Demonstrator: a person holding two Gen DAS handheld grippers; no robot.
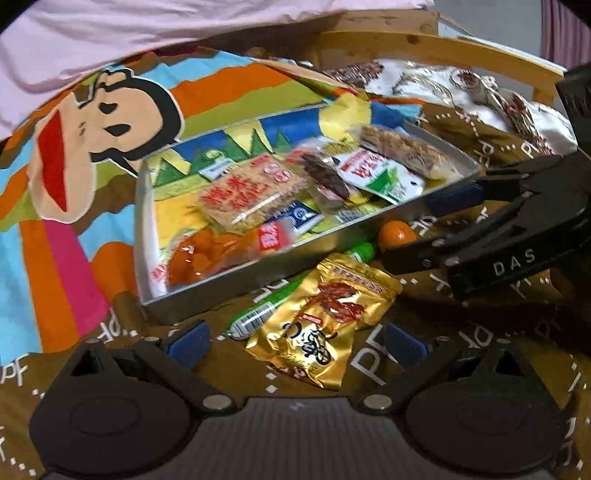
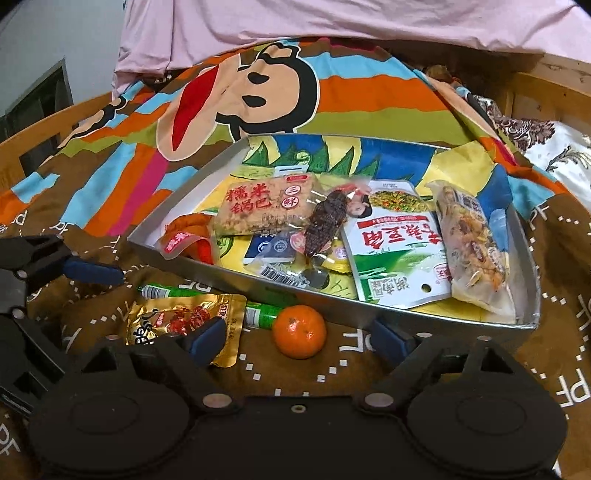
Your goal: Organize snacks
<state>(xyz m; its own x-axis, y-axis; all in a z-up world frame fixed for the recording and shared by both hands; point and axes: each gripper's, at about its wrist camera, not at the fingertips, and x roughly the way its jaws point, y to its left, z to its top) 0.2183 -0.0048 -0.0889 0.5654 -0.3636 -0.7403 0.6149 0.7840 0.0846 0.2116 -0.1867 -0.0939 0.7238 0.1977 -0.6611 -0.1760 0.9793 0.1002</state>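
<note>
Right wrist view: right gripper (image 2: 299,341) fingers wide open, empty, aimed at small orange mandarin (image 2: 299,331).
Left gripper (image 1: 295,341): fingers wide open, empty, over crinkled gold foil snack packet (image 1: 321,325).
Tip: mandarin to be pinched gently, then lifted over rim of shallow grey metal tray (image 2: 332,308).

I am working in a home bedroom. A cartoon monkey bedspread (image 2: 258,92) covers a bed with a curved wooden frame (image 1: 424,46), a pink sheet (image 2: 332,22) is bunched along its far edge, and a floral quilt (image 1: 461,88) lies at the far right corner. Beyond the frame stands a plain pale wall (image 2: 55,33).
</note>
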